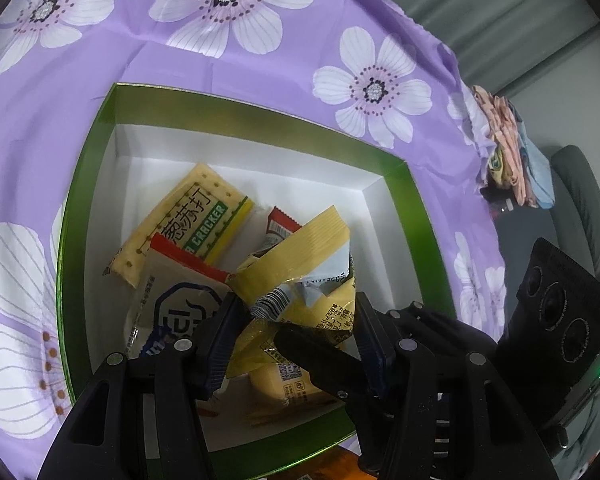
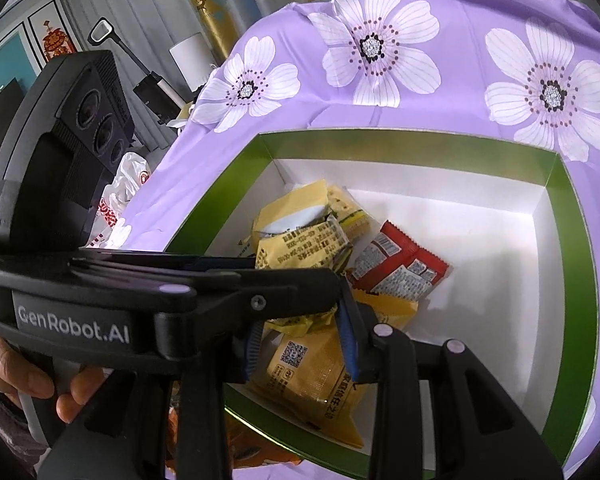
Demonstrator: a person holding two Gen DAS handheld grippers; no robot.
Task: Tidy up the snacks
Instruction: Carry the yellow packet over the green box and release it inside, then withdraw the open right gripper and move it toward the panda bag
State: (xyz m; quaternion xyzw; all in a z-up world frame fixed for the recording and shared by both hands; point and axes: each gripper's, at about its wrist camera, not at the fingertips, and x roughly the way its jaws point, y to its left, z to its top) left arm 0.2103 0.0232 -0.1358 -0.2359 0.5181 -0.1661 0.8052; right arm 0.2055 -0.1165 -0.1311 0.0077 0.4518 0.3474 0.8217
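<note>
Purple flowered cloth (image 1: 20,140) on the far left, then the green rim of the box (image 1: 66,280), and we're looking straight down into its white interior. Snacks are already piled in: a cracker packet (image 1: 188,224) towards the left wall, a white-and-blue packet (image 1: 172,304) lapped over it, a red packet (image 2: 400,268) further right.

Centre stage, the left gripper (image 1: 296,320) is inside the box with a crumpled yellow packet (image 1: 300,248) squeezed between its pads, jaws drawn in on the wrapper's sides, the packet standing up above the pile. That reads as the drop-off: the snack is over the box, not yet let go.

Moving right, the right gripper (image 2: 300,340) is crowding in at the near wall, jaws spread, hovering over a flat yellow packet (image 2: 320,376) that lies on the box floor. It doesn't seem to be touching anything.

Next move, I'd say: the left jaws part and the arm lifts straight up. It's tight here! One finger of the right gripper crosses in front of the left one's fingers, so a sideways exit risks a knock. The open floor is on the right and at the back, white and bare; that's the room to use. Watch the near rim, both tools sit just above it, and something orange (image 2: 252,456) lies just outside it.
</note>
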